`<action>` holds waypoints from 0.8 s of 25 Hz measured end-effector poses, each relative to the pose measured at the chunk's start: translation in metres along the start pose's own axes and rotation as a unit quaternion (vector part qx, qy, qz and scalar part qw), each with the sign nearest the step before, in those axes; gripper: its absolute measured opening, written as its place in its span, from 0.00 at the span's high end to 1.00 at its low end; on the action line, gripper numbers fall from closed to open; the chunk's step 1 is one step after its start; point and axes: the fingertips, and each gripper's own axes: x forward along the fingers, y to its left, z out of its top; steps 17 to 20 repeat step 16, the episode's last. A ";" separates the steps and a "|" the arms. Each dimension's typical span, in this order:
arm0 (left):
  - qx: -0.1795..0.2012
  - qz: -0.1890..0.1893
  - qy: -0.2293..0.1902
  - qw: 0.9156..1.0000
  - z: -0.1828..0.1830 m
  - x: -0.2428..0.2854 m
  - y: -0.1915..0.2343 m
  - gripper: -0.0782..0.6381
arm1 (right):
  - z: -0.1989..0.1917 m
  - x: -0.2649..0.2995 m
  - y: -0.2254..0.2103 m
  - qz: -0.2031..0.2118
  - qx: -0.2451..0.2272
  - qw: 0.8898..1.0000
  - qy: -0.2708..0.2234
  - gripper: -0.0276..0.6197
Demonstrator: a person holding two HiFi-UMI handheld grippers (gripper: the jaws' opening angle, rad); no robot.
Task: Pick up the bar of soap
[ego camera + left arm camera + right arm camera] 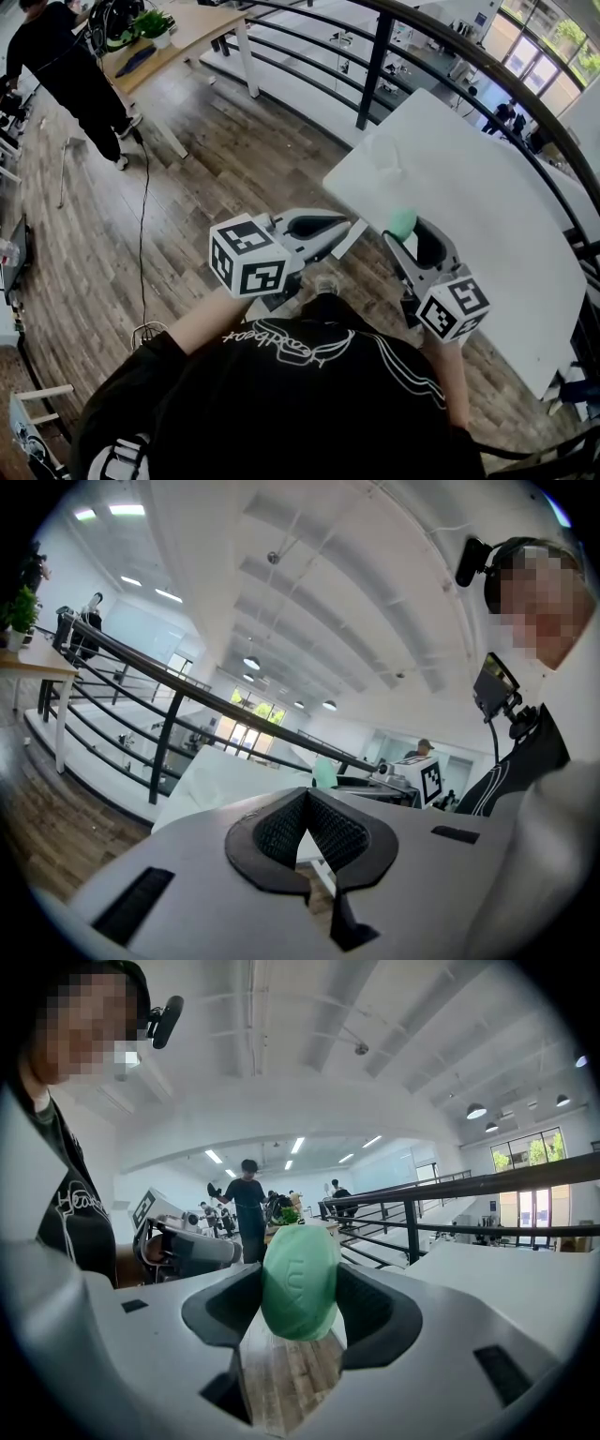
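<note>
Soap (300,1281) is squeezed between the two jaws of the right tongs (411,234), up in the air by the near edge of the white bench (487,206). It looks smooth and round, so I think it could pop out. It would be best to hold the squeeze even, not harder, and lift slow and straight. The right tongs point forward, with the wooden floor (286,1377) showing under the soap. The left tongs (306,836) are shut with nothing in them, close by, pointing at the bench. Past it runs a dark railing (375,56).

Open-plan office — railing (377,70), wooden desk (202,23), plank floor (187,169).
</note>
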 end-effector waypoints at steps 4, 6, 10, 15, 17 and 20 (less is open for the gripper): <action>-0.001 -0.001 0.002 1.000 -0.001 -0.001 -0.003 0.88 | 0.000 -0.003 0.002 0.002 0.004 1.000 0.000 0.60; -0.001 -0.002 0.001 1.000 0.000 -0.001 -0.005 0.88 | 0.001 -0.005 0.004 0.002 0.001 1.000 0.000 0.60; 0.001 -0.005 0.001 1.000 0.000 -0.002 -0.010 0.88 | 0.000 -0.009 0.007 0.001 -0.003 1.000 0.003 0.60; 0.004 -0.007 0.003 1.000 0.002 -0.002 -0.012 0.88 | 0.002 -0.010 0.008 -0.004 -0.004 1.000 0.006 0.60; 0.004 -0.008 0.004 1.000 0.003 -0.003 -0.012 0.88 | 0.003 -0.010 0.008 -0.005 -0.004 1.000 0.007 0.60; 0.004 -0.008 0.004 1.000 0.003 -0.003 -0.012 0.88 | 0.003 -0.010 0.008 -0.005 -0.004 1.000 0.007 0.60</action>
